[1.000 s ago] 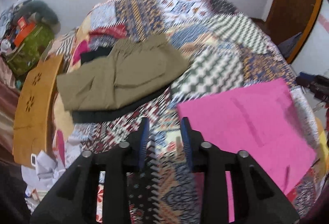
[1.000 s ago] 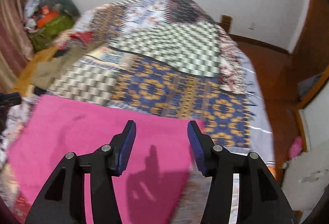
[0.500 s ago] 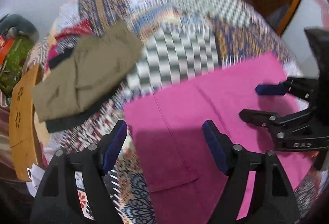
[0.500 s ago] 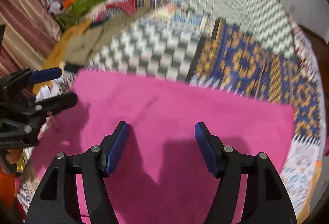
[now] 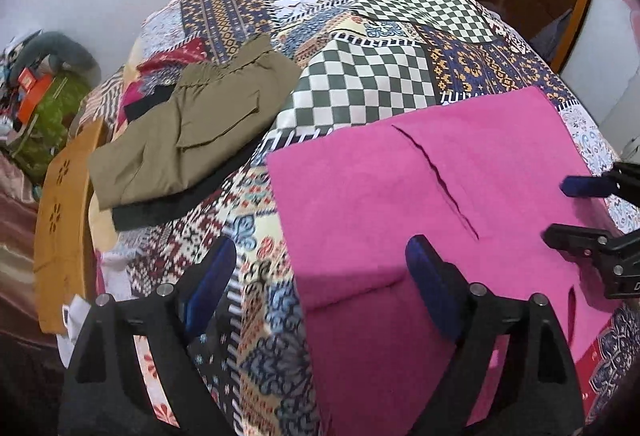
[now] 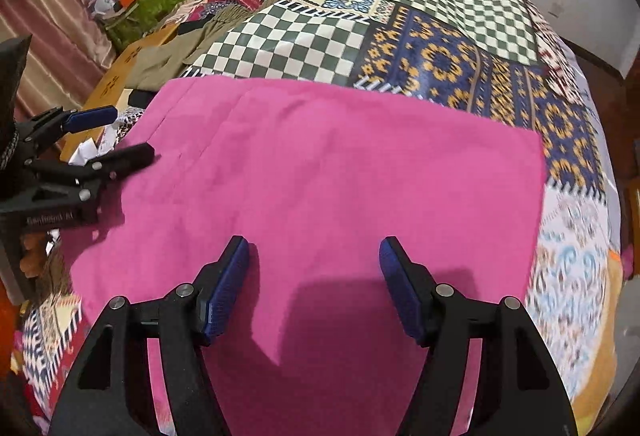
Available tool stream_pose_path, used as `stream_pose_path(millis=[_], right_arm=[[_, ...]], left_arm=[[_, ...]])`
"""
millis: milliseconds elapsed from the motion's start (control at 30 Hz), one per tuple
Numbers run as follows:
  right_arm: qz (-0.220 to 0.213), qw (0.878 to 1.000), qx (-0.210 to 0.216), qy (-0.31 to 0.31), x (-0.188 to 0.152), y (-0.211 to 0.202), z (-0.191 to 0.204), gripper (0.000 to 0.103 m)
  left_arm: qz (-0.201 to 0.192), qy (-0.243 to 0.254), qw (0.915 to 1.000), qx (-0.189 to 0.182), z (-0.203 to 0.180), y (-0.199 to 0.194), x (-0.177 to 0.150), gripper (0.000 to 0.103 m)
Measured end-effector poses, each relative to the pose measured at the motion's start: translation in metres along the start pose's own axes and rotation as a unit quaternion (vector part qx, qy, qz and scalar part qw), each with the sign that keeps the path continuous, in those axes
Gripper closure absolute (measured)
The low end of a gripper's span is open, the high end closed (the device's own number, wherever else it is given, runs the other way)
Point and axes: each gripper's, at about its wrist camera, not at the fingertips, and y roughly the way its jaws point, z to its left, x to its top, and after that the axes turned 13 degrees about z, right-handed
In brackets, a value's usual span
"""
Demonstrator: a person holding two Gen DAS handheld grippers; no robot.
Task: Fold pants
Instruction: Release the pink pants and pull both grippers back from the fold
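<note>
The pink pants (image 6: 328, 172) lie spread flat on the near part of the bed (image 5: 372, 72), over its patchwork cover. The left gripper (image 5: 316, 276) hangs above the pants' left edge, its jaws released and wide; they have just been opening further, and nothing is between them, one blue pad over the cover and the other over the pink cloth. The right gripper (image 6: 314, 276) hovers above the pants' near middle, jaws released and gripping nothing, with only its shadow on the cloth below. Farther left on the bed, a folded olive garment (image 5: 188, 132) rests on a dark one (image 5: 176, 204), well apart from the pink pants.
</note>
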Motion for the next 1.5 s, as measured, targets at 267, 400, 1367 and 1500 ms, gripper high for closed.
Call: stream_pose_path(millis=[267,400,1367,1500], right_arm=[[-0.011,1.000,-0.010,0.027,-0.037,-0.015,-0.005,0.033],[-0.015,0.999,-0.012,0.040,-0.057,-0.021,-0.006,0.031],[-0.029,0.999,-0.012,-0.020,-0.046,-0.014,0.045,0.029],[-0.025,0.999,-0.007,-0.028,-0.048,-0.014,0.046,0.028]], left_arm=[[-0.014,-0.009,0.9998,0.007,0.007,-0.018,-0.037,0.006],[-0.017,-0.018,0.9995,0.018,0.013,-0.025,-0.056,0.005],[0.061,-0.158,0.9468,-0.274,0.005,-0.039,-0.089,0.006],[0.072,-0.190,0.9243,-0.323,0.006,-0.025,-0.080,0.005]])
